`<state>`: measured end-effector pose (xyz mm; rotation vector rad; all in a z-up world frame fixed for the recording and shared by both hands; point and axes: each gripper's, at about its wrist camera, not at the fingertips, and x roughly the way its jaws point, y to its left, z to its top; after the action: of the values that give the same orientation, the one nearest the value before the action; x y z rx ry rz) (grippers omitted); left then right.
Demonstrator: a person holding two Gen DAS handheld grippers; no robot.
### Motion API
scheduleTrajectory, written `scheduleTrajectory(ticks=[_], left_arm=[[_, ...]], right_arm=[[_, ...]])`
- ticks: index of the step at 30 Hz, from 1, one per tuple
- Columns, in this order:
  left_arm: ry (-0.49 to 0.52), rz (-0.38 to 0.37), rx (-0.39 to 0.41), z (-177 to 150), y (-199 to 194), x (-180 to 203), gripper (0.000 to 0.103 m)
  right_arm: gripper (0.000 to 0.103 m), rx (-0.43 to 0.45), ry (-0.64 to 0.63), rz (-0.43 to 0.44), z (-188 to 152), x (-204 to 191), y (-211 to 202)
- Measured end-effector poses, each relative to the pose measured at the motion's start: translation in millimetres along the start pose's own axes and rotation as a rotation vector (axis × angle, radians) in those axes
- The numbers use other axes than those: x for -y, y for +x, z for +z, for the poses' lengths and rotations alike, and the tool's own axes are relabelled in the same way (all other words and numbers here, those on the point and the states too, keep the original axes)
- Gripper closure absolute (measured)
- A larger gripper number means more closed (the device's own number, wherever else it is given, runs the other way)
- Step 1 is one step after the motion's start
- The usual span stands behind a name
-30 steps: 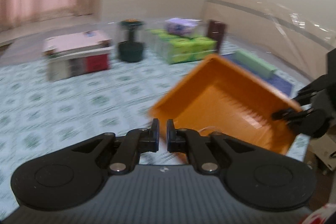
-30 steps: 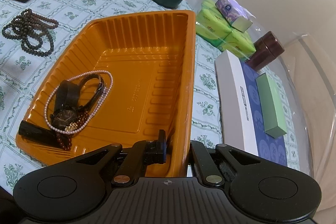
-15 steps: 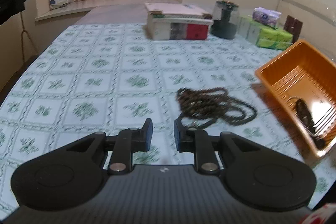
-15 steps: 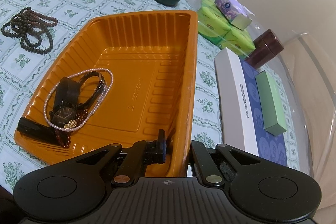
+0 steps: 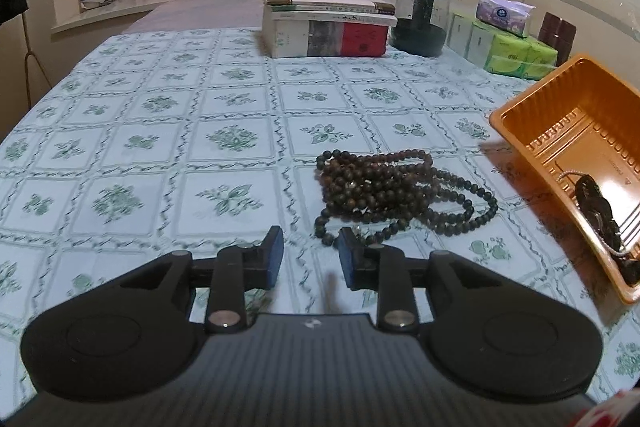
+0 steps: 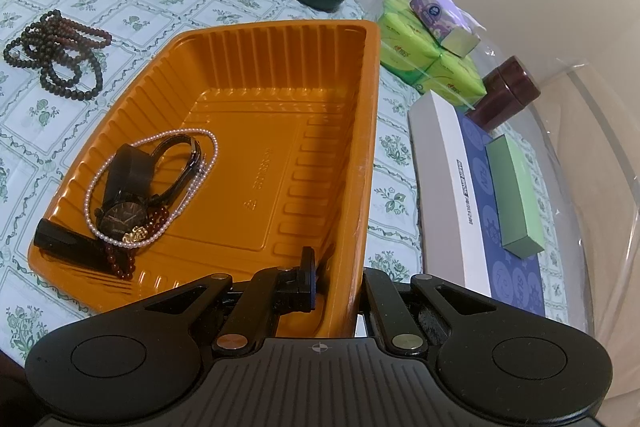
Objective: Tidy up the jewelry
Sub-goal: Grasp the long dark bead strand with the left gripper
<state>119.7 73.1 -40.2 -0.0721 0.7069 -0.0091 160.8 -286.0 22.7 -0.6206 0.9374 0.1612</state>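
The left tool hangs just short of the beads on the table, nothing between its opening jaws. It should probably widen further and straddle the bunched strands, not a stray loop. The beads are dark brown, small and round, heaped in coils left of the tray, whose near wall the right tool pinches tight.

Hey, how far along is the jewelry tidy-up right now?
Mostly done: the watch, pearl necklace and a reddish bead bracelet already lie in the orange tray. In hand: the right gripper is shut on the tray's near wall, and the left gripper, jaws opening and empty, hovers just short of the dark bead necklace. Left: that necklace, on the tablecloth outside the tray.
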Motion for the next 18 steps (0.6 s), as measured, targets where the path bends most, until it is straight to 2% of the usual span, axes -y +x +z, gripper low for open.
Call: scheduleTrajectory(ticks=[7,18], left_arm=[[0.045,-0.003,-0.022,4.0,28.3,8.6,0.076],[0.075,0.014,-0.032,7.9,51.4,9.3,0.078]], right_arm=[[0.098,-0.001,-0.002,0.000,-0.9,-0.2,0.5],[0.098,-0.001,-0.003,0.000,-0.8,0.0,0.6]])
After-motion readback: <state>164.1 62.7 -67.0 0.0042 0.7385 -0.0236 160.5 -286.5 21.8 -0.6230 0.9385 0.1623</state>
